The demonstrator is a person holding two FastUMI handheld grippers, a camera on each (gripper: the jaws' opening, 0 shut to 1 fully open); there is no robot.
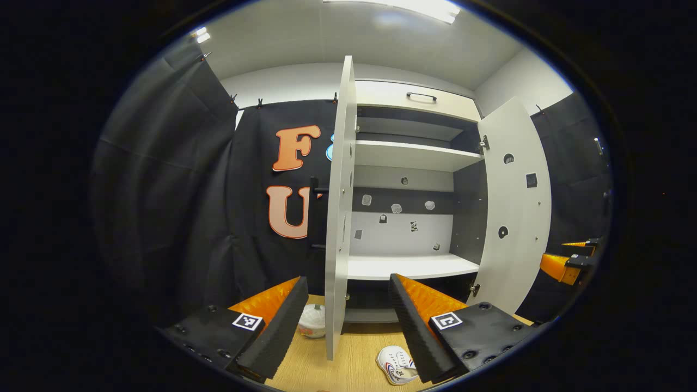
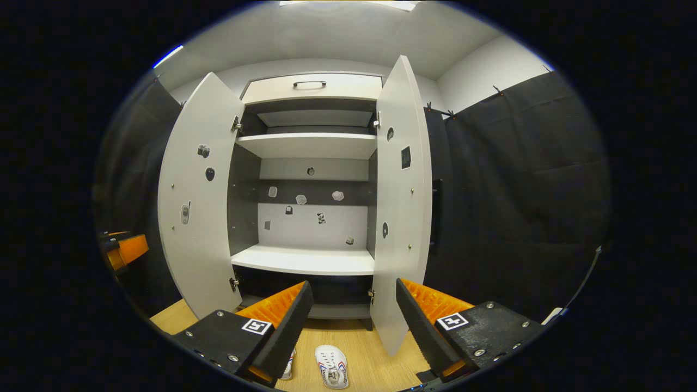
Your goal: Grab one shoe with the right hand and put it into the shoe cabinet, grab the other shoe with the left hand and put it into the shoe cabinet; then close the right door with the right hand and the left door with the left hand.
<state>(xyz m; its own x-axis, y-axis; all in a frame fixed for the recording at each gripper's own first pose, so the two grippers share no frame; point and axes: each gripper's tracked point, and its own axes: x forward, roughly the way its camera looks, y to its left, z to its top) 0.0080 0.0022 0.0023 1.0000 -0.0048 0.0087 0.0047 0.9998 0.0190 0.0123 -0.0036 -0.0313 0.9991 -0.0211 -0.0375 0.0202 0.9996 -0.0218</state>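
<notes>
Both sets of jaws stand spread wide and empty. The left gripper (image 1: 346, 321) and the right gripper (image 2: 351, 321) each hover above a wooden floor (image 2: 370, 359), facing a white shoe cabinet (image 2: 307, 261) whose two doors stand open.

Two white shoes lie on the floor in front of the cabinet. In the right gripper view one shoe (image 2: 332, 366), with red and blue stripes, rests between the fingers, close below; the other shoe (image 2: 288, 363) peeks out just left of it, mostly hidden by the left finger. In the left gripper view a shoe (image 1: 397, 365) lies near the right finger, and a second shoe (image 1: 313, 321) sits farther off, beyond the edge of the left door (image 1: 340, 218).

The first step appears to be picking up a shoe with the right gripper. Doing it well probably means lowering straight down over the striped shoe, closing across its narrow width, then lifting toward the lower shelf (image 2: 305, 260).

The right door (image 2: 403, 207) juts forward near the right gripper's path, so a carried shoe could clip its edge. The left door's edge likewise stands directly ahead of the left gripper.
</notes>
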